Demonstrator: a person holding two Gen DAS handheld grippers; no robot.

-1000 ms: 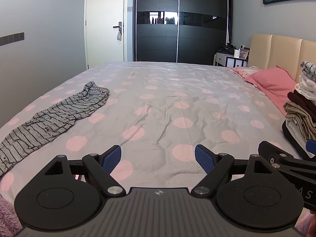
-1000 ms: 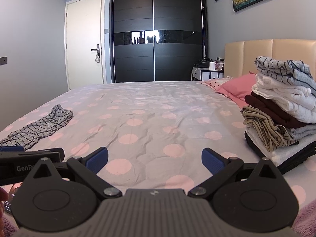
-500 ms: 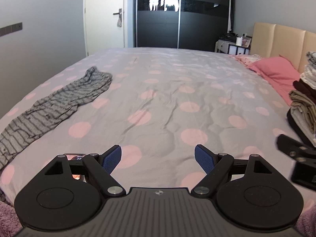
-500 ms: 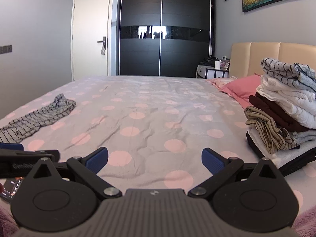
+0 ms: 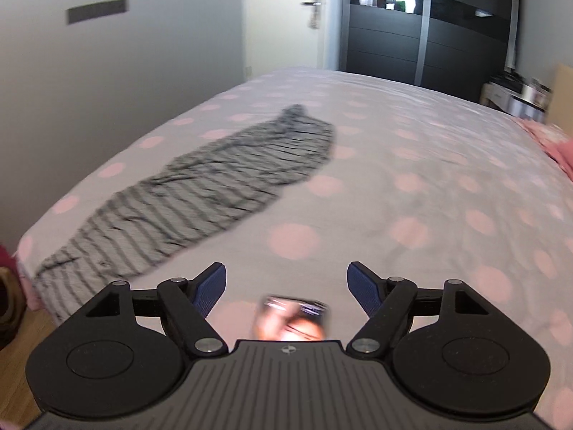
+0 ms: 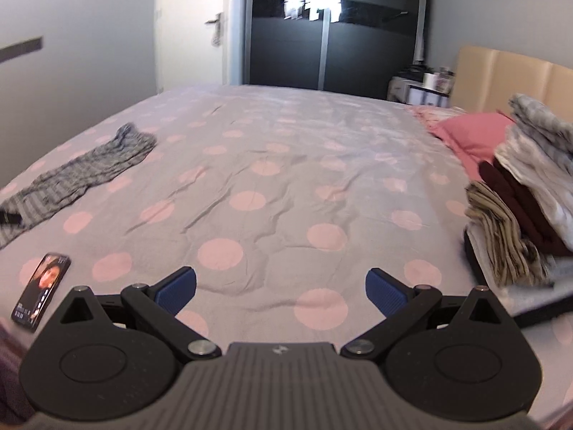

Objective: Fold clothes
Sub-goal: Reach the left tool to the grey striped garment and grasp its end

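One phone (image 6: pixel 41 286) beside striped garment (image 5: pixel 200 193), folded pile (image 6: pixel 530 193) opposite.

A phone (image 6: pixel 41 286) lies screen-up on the polka-dot bed (image 6: pixel 286 165); pink pillow (image 6: pixel 472 136) by the headboard (image 6: pixel 508 75); dark wardrobe (image 6: pixel 333 25) behind.

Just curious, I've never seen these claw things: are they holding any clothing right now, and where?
Nothing is held. The left gripper and right gripper are open over the bedspread; the striped garment lies loose.
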